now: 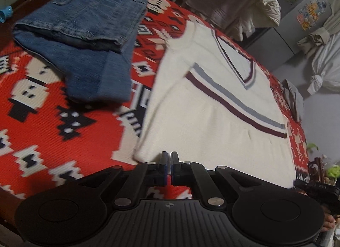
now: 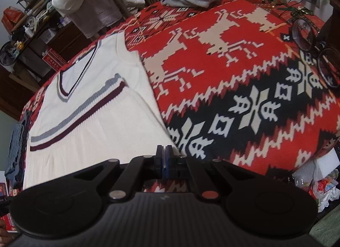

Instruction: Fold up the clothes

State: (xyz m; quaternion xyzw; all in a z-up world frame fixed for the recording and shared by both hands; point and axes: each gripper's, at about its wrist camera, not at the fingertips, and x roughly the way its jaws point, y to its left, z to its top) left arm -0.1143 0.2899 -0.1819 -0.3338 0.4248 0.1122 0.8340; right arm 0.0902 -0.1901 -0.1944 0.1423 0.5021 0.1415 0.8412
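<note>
While the jeans (image 1: 80, 41) lie folded at the blanket's (image 1: 53, 136) far left, the white sweater (image 1: 212, 119) looks half-done, sleeves in, with left gripper (image 1: 167, 157) and right gripper (image 2: 163, 151) pinched at its hem corners, body fold remaining.

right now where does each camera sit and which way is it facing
Left wrist: on the left tool at the sweater's near-left hem corner, facing across it toward the jeans; fingers closed.
Right wrist: on the right tool at the near-right corner, facing the blanket; fingers closed.
Shared: sweater, blanket.
</note>
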